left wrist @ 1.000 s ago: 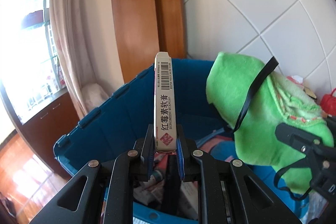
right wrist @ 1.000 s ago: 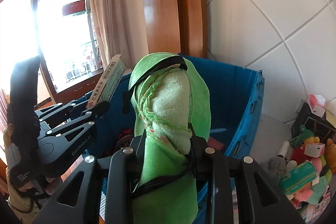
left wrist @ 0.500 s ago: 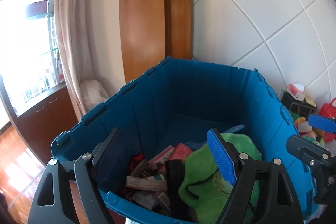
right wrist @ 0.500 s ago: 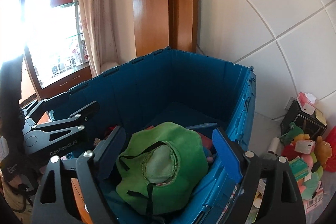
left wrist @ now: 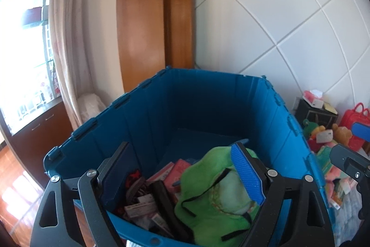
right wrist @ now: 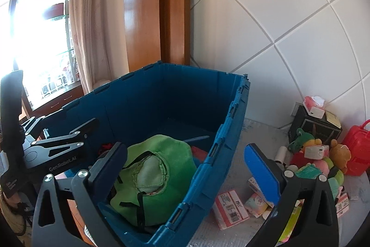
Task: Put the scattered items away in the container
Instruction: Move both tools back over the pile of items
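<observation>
The deep blue plastic container [right wrist: 233, 122] held the green cloth hat [right wrist: 157, 168] among small boxes while your left gripper [left wrist: 182, 177] and right gripper [right wrist: 187, 168] hung empty, fingers spread apart, so next you likely needed the pink-and-white carton [right wrist: 230, 206] lying outside.

Left wrist view looks forward and down from close above the blue bin's [left wrist: 208, 103] near rim, right wrist view sits further right over its side wall, both sharing the bin [right wrist: 233, 122], green cloth [left wrist: 212, 212] and tiled wall [right wrist: 289, 22]
</observation>
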Demonstrator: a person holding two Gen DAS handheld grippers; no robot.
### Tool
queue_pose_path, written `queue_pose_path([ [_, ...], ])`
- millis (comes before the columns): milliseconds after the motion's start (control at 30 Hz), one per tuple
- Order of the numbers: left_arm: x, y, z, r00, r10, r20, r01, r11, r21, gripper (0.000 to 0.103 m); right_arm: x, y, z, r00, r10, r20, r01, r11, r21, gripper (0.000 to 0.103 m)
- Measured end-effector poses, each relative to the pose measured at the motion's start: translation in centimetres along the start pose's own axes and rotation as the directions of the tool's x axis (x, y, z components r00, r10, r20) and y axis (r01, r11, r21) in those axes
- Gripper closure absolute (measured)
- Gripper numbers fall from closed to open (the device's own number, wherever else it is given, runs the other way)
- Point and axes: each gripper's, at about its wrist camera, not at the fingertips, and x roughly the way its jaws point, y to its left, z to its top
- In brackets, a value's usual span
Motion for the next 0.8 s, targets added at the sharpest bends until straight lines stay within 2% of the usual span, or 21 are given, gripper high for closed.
queue_pose_path([
  [233, -2.2, -5.6, 0.4, 0.997, -0.061, 0.04, 0.059, 0.997, 0.046, 0.016, -2.9, -4.0, -0.9, 0.996, -0.084, 0.033, 0.083, 0.996, 0.031, 0.0],
  [467, -5.7, -13.3, 0.0, 0.987, -0.145, 0.069, 0.138, 0.986, 0.097, 0.016, -6.5, -10.6, -3.1, 0.987, -0.157, 0.046, 0.153, 0.984, 0.09, 0.0],
  [600, -6.0, -18.2, -0.8, 0.977, -0.208, 0.046, 0.201, 0.972, 0.125, 0.016, -7.8, -15.3, -5.2, 0.978, -0.209, 0.009, 0.206, 0.969, 0.135, 0.0],
  [800, -4.5, -25.0, -3.8, 0.96, -0.274, -0.055, 0.279, 0.944, 0.178, 0.016, -8.3, -22.2, -9.9, 0.961, -0.258, -0.103, 0.274, 0.941, 0.198, 0.0],
])
